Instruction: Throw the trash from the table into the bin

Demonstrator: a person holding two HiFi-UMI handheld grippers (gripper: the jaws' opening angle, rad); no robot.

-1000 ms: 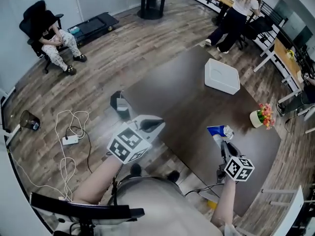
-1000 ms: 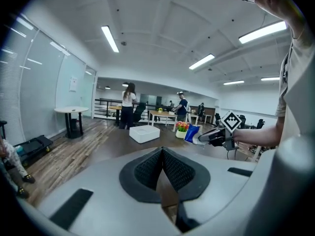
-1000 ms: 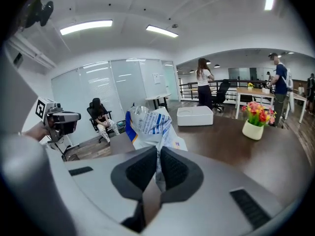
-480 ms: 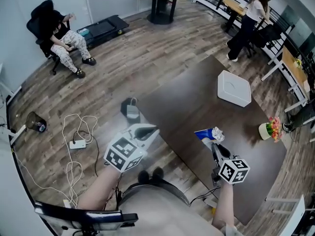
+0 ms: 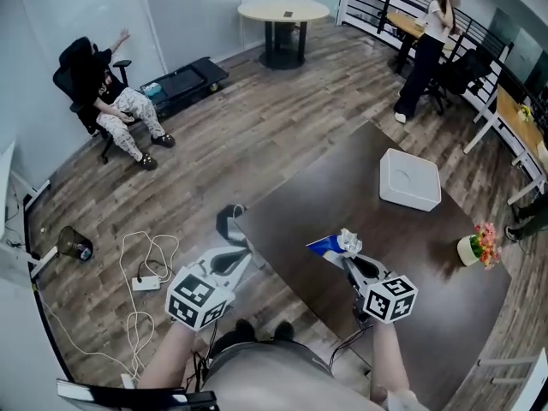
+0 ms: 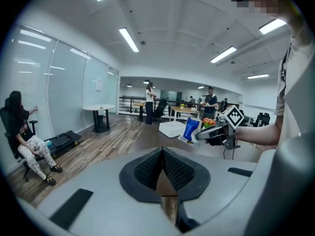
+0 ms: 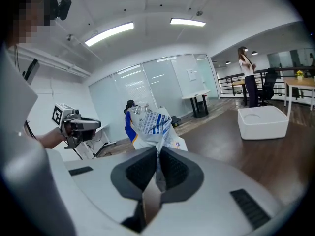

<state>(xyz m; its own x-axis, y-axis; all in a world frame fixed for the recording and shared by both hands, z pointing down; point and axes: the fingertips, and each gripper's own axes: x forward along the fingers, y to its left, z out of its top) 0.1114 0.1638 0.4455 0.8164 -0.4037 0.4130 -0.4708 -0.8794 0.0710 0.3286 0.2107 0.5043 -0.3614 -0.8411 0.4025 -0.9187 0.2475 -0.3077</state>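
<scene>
1. Left tool (image 5: 240,255): clenched, with the jaws meeting face to face and nothing between them, as the left gripper view shows (image 6: 162,168). It hangs over the floor on the near side of the bin (image 5: 229,223), just short of it.

2. Right tool (image 5: 349,262): grasping a crumpled blue-and-white wrapper (image 5: 332,245). In the right gripper view the jaws pinch the wrapper's lower edge (image 7: 157,173), and the rest of the wrapper (image 7: 150,124) stands out past the jaw tips. This load sits to the right of the bin, near it but apart. It is above the edge strip of the tabletop (image 5: 342,187).

3. Governing relation: from the wrapper, the bin lies to the left and lower, on the floor just off the tabletop corner.
   - The wrapper's long axis follows the right tool's pointing line, with the free end toward the bin side.
   - The left tool is nearer the bin but carries nothing.
   - The coming move is therefore judged to be a leftward carry by the right tool, past the tabletop edge, until the wrapper is over the bin mouth.
   - The mouth looks small, so an early release would likely miss.

4. The white tray (image 5: 409,179) rests on the tabletop well beyond the bin, to its right.
</scene>
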